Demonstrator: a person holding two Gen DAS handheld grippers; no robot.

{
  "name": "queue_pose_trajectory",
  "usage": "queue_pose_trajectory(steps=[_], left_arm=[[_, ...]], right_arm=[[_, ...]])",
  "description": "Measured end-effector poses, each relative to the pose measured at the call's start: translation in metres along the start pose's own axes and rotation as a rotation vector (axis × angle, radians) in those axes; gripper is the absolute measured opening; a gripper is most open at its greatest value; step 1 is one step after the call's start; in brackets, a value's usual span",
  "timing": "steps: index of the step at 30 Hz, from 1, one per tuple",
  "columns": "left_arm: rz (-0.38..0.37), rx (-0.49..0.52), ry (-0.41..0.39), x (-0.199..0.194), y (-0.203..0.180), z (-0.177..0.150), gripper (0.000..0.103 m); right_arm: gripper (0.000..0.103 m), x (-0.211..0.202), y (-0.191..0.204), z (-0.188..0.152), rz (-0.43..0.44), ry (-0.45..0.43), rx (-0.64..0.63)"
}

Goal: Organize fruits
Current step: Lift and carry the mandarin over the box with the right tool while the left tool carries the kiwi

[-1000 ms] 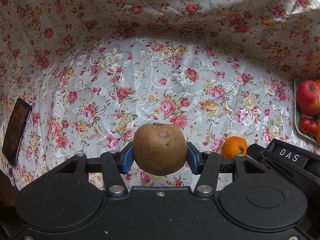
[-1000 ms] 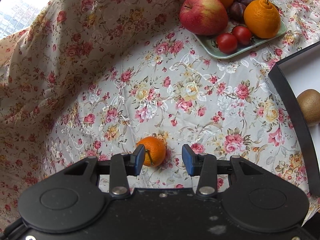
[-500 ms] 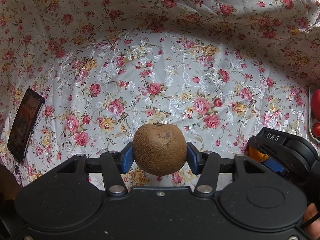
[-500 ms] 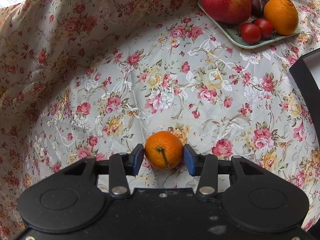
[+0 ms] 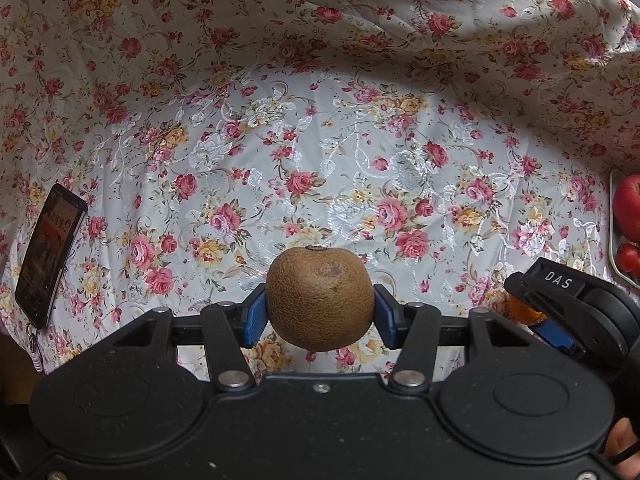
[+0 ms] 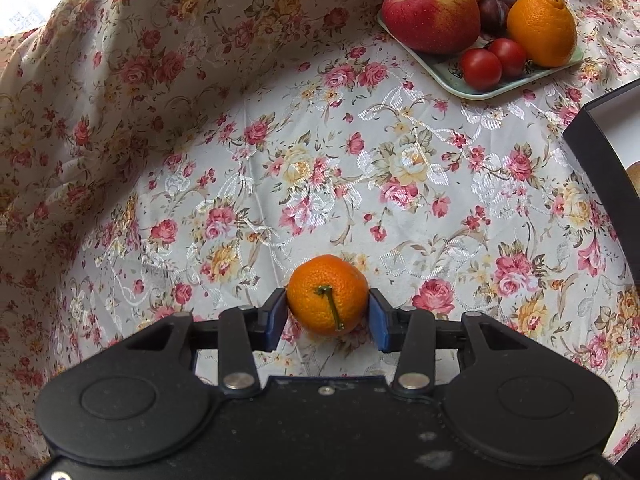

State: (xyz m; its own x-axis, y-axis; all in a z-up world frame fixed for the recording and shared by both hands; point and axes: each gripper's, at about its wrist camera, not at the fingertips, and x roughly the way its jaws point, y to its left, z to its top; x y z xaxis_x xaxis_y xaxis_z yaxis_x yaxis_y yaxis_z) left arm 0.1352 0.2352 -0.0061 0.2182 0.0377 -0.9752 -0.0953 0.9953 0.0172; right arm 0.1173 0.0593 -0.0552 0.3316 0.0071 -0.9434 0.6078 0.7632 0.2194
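Between spread right fingers (image 6: 328, 316), mandarin (image 6: 327, 294) on cloth, left fingers (image 5: 320, 316) clamping kiwi (image 5: 320, 298)

a home table, by its flowered tablecloth (image 6: 400, 168), fruit tray (image 6: 472, 90) and phone (image 5: 50, 256)

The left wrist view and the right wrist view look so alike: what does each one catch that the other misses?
Only the left wrist view shows the brown fruit clamped in the left gripper, and a phone lying on the cloth.

Only the right wrist view shows the plums, the big oranges and the black box.

Both show the floral tablecloth, the red apple, the tomatoes, and the small orange resting between the right gripper's pads, which stand open beside it.
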Motion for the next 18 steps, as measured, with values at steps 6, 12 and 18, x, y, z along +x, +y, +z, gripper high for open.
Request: queue_pose_trajectory(steps=[6, 12, 18], left_arm=[[0.000, 0.043, -0.004, -0.002, -0.025, -0.003, 0.059], [-0.012, 0.112, -0.009, -0.005, -0.062, -0.011, 0.059], [-0.027, 0.184, -0.010, -0.008, -0.106, -0.022, 0.059]], right_arm=[[0.045, -0.021, -0.019, 0.018, 0.024, -0.040, 0.036], [0.045, -0.044, -0.052, 0.043, 0.032, -0.086, 0.094], [0.045, -0.067, -0.092, 0.066, 0.032, -0.128, 0.151]])
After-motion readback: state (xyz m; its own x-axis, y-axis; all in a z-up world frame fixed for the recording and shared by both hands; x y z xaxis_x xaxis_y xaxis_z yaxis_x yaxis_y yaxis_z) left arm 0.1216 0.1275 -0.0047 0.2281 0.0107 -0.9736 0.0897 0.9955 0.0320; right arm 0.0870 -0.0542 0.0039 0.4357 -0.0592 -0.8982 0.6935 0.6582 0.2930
